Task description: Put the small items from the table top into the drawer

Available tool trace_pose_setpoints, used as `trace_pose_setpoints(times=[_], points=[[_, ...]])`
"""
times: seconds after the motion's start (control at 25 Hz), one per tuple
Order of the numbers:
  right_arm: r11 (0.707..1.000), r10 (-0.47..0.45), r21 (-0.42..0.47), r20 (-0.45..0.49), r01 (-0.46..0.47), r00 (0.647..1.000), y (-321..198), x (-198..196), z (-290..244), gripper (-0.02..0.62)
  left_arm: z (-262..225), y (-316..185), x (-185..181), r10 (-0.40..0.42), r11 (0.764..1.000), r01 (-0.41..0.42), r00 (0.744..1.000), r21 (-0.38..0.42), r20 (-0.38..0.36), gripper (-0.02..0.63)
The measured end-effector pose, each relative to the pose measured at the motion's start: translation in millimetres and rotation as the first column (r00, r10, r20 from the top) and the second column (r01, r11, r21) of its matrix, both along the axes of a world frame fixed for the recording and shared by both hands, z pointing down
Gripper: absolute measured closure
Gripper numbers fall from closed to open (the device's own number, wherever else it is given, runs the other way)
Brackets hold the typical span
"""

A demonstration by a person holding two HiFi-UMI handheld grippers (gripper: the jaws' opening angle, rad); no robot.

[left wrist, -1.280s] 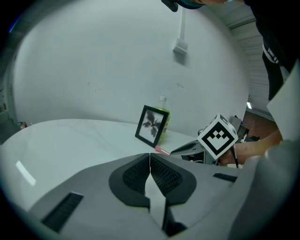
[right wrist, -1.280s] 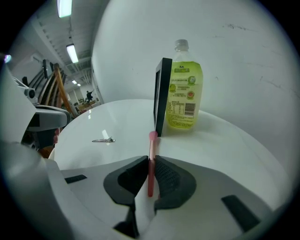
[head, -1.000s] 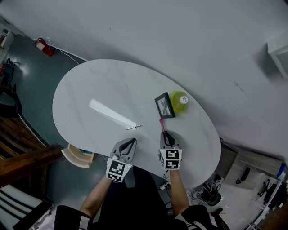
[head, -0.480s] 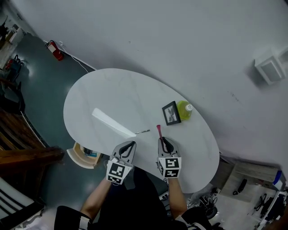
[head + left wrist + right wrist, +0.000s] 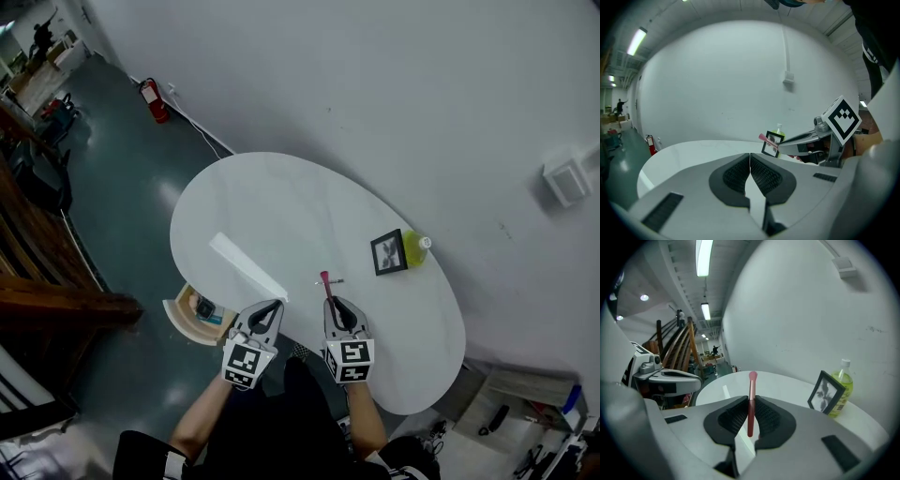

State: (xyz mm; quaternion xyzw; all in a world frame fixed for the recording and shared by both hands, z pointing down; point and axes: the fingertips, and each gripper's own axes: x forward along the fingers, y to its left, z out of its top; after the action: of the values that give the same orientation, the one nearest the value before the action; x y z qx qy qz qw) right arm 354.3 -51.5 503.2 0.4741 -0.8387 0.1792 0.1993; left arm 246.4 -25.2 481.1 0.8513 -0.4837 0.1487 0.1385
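My right gripper [image 5: 330, 302] [image 5: 751, 399] is shut on a thin pink stick [image 5: 752, 383] that juts out past its fingertips [image 5: 325, 279]. It hangs above the near edge of the white oval table [image 5: 281, 202]. The pink stick [image 5: 765, 138] also shows in the left gripper view. My left gripper [image 5: 275, 304] [image 5: 750, 154] is beside it on the left, shut with nothing between its pads. A small metal item [image 5: 336, 281] lies on the table just past the stick's tip. An open wooden drawer [image 5: 178, 317] sticks out under the table's left edge, with small items inside.
A black picture frame [image 5: 387, 252] [image 5: 826, 392] and a green bottle [image 5: 415, 246] [image 5: 843, 383] stand at the table's right. A bright white strip [image 5: 248, 265] shows on the table top. A red fire extinguisher [image 5: 152, 94] stands by the far wall. Wooden stairs [image 5: 37, 281] are at left.
Both grippers have risen and drawn back from the table, the right one keeping the pink stick. The head view has swung, so the table and drawer now sit further right.
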Motion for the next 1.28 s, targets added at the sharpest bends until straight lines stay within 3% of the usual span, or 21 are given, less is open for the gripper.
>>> trace_pose_setpoints(times=[0.24,0.48,0.8,1.28], points=[[0.994,-0.111,0.007,0.019,0.110,0.994,20.4,-68.5,-6.0,0.531,-6.0,21.7,-68.2,-0.122,0.992,0.121,0.993,0.014,0.012,0.586],[0.971,-0.239,0.029,0.029,0.238,0.971,36.7,-133.5,-13.9,0.531,-9.9,47.4,-132.6,-0.244,0.970,0.244,0.969,0.023,0.022,0.586],[0.919,-0.394,0.025,0.025,0.394,0.919,61.9,-218.1,-15.2,0.531,-12.5,86.3,-209.8,-0.396,0.918,0.395,0.918,0.024,0.019,0.586],[0.826,-0.563,-0.010,0.017,0.563,0.826,103.9,-324.7,-4.0,0.531,-3.0,140.1,-301.7,-0.542,0.840,0.542,0.840,-0.005,0.004,0.586]])
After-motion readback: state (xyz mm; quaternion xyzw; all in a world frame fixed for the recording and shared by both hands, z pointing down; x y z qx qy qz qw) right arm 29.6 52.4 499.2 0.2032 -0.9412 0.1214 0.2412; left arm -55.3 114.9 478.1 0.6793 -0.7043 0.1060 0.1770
